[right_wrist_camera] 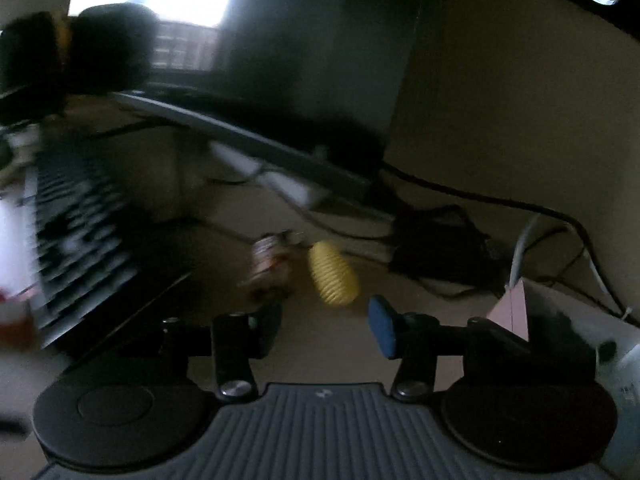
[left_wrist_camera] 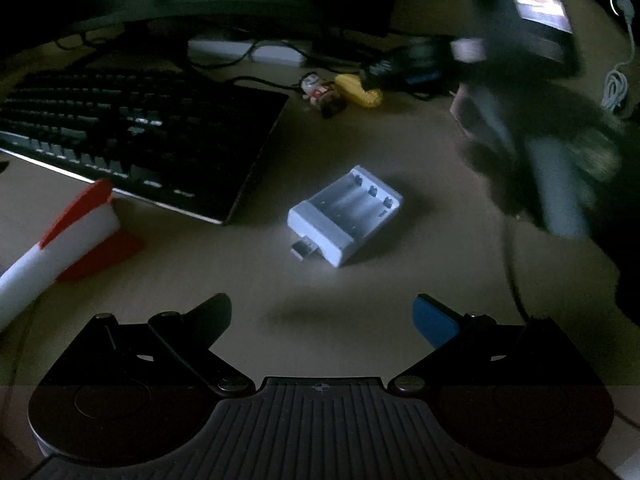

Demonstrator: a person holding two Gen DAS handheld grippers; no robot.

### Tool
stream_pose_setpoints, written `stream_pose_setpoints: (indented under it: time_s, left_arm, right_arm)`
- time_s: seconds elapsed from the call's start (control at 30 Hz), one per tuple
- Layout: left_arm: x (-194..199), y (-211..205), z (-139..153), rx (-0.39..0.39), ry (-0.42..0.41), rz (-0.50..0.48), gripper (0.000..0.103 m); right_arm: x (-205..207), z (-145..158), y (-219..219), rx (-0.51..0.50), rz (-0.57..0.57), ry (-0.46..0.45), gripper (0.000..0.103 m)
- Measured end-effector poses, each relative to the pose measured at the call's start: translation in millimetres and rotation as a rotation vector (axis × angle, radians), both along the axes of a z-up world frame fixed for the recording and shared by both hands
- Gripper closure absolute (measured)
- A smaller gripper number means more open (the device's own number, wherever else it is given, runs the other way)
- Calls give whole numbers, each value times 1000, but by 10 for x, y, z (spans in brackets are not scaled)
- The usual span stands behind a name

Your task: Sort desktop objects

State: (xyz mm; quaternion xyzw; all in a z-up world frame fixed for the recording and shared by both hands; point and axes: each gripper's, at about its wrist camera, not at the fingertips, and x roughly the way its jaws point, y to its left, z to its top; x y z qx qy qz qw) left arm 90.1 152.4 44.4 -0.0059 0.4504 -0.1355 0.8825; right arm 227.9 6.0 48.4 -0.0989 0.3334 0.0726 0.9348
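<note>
The white battery charger [left_wrist_camera: 345, 216] lies straight ahead of the left gripper [left_wrist_camera: 322, 316], right of the keyboard [left_wrist_camera: 132, 136]. Both grippers' fingers are apart, holding nothing; the right gripper [right_wrist_camera: 324, 322] faces a yellow toy [right_wrist_camera: 334, 276].

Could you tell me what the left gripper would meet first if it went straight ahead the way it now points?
Most likely the white battery charger, lying on the desk directly ahead of the open left gripper. Only bare desk shows in between, though depth is hard to judge here.
</note>
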Motion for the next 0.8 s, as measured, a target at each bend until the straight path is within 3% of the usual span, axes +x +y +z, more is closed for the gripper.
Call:
stream_pose_setpoints:
  time_s: [0.13,0.17,0.2,0.3,0.57,0.8]
  left_arm:
    - [-70,96,36,11,-6,32,3]
    - [-75,115,44,14,-9,39,3]
    - [-87,136,53,18,-12,46,3]
    - [-76,160,59,19,-12,64,3]
    - [142,-186,33,28,-24,30,3]
    - [422,-565,-49,60,-7,114,3]
  right_arm:
    - [427,-168,70,-4,-27,43,52]
    - [498,-207,77,-1,-15,73,54]
    - [543,-234,82,0,-6,101,70]
    - [426,-172,48,24,7,97,73]
    - [-821,240,-456,168,34,65,73]
    - [-1842,192,-1235,156,-50,129,73]
